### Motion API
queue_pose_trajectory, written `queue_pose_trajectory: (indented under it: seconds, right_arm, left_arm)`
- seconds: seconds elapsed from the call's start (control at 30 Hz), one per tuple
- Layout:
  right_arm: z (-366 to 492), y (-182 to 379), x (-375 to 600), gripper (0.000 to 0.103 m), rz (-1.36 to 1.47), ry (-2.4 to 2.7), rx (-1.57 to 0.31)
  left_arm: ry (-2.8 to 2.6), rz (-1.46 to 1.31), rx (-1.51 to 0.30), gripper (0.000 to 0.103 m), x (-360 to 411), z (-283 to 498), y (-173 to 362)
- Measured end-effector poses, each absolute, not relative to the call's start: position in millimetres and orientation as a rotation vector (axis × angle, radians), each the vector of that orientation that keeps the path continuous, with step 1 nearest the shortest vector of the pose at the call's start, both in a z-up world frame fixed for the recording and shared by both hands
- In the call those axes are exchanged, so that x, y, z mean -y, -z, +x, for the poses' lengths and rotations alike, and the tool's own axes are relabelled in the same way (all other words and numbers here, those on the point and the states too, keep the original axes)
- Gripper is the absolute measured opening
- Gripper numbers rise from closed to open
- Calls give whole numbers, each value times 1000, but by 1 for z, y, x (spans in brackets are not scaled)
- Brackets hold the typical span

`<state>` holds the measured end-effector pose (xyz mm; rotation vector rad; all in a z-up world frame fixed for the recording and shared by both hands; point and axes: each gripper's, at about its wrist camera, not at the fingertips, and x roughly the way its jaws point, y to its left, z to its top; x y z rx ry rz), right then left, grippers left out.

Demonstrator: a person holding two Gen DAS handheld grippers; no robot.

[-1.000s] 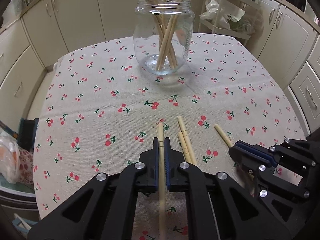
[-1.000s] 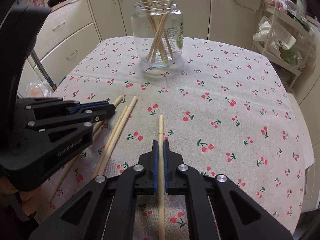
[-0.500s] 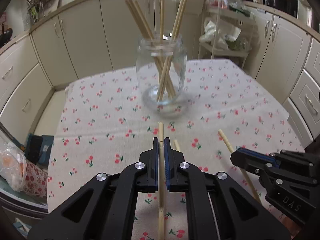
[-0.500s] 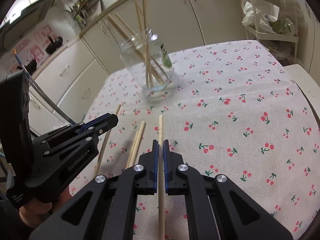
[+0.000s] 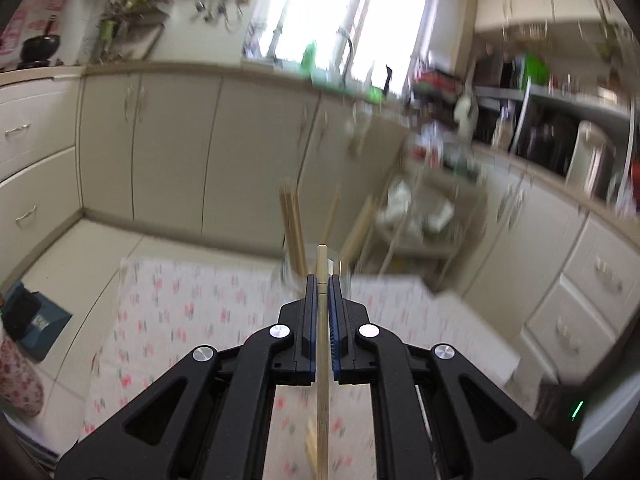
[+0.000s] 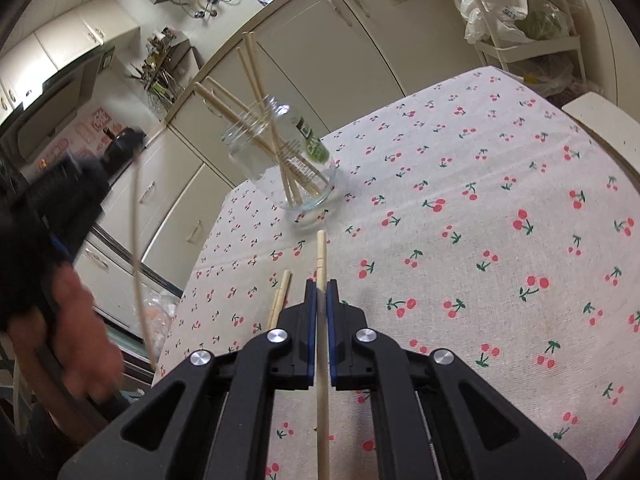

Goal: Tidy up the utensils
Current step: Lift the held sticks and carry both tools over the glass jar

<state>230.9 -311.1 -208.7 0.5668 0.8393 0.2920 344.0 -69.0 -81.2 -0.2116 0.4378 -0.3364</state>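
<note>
My left gripper is shut on a wooden chopstick, held high and level; that view is blurred by motion. The glass jar with several chopsticks stands on the cherry-print tablecloth; only its chopstick tops show just beyond the left fingertips. My right gripper is shut on another chopstick above the table, short of the jar. The left gripper and its chopstick appear raised at the left of the right wrist view. Two loose chopsticks lie left of my right gripper.
Cream kitchen cabinets surround the table. A white rack with plastic bags stands at the far right. A white stool sits by the table's right edge. A blue box lies on the floor at left.
Both grippers have lifted their chopsticks off the table. The left one has risen and tilted up fast toward the jar top. The right one has risen a little and rolled.
</note>
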Motion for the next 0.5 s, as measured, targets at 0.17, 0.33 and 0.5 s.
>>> queue_pose_trajectory:
  seconds: [0.17, 0.33, 0.5]
  right_arm:
    - [229, 209, 318, 6, 605, -301, -806]
    - [226, 207, 314, 6, 584, -315, -785]
    - [225, 208, 315, 6, 601, -338, -776]
  left_arm:
    - [309, -302, -318, 5, 65, 364, 46]
    - [254, -391, -238, 5, 63, 396, 27]
    - [203, -434, -153, 5, 65, 423, 11]
